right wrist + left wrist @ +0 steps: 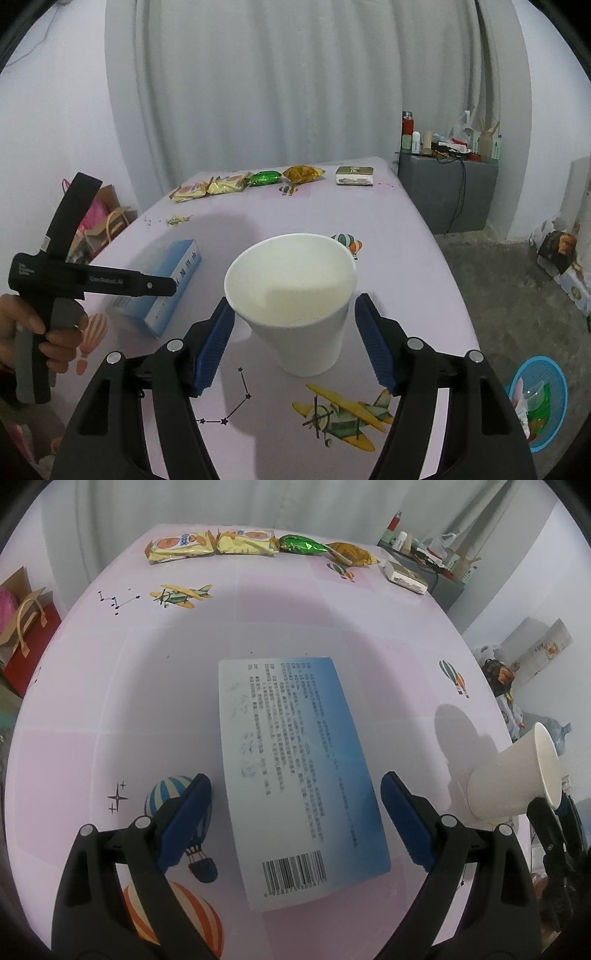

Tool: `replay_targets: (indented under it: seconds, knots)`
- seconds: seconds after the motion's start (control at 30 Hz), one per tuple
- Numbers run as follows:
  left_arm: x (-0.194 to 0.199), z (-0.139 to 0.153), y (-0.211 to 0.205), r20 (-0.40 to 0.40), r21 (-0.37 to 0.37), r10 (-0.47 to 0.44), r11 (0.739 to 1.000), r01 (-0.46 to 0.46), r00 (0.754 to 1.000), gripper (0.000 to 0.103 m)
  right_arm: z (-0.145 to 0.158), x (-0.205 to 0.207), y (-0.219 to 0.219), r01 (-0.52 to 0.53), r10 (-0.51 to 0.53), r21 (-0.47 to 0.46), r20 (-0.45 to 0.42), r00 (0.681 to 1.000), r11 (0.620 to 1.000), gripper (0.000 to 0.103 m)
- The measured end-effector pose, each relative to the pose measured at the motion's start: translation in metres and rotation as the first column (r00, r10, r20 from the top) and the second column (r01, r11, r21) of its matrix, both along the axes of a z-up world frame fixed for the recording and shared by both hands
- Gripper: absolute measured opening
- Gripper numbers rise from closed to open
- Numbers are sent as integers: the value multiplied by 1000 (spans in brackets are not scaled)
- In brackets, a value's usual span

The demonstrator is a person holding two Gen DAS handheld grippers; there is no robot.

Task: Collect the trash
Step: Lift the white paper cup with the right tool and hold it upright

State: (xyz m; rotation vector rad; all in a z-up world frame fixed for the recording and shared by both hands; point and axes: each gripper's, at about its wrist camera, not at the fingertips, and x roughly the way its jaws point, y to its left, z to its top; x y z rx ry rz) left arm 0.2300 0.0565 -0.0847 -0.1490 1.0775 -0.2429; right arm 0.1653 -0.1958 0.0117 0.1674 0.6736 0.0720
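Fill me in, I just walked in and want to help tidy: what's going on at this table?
A person is clearing trash with a handheld gripper in each hand. The right gripper has its fingers open on either side of a white paper cup, not yet squeezing it. The left gripper is open over a blue and white box lying flat on the pink tablecloth. Snack packets line the far edge, untouched. A blue basket on the floor already holds some wrappers.
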Motion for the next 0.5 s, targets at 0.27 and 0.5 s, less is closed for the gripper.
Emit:
replay_targets:
  seconds: [0.27,0.5]
  knots:
    - [9,0,-4,1,23,18,1000,-18,1000,89,0,6,-2,-1,2,33,-30,1000,999,84]
    - [24,-4,-19,30,140,29,990,-32,999,89,-4,21,0,2,0,32,-77,997,999,87]
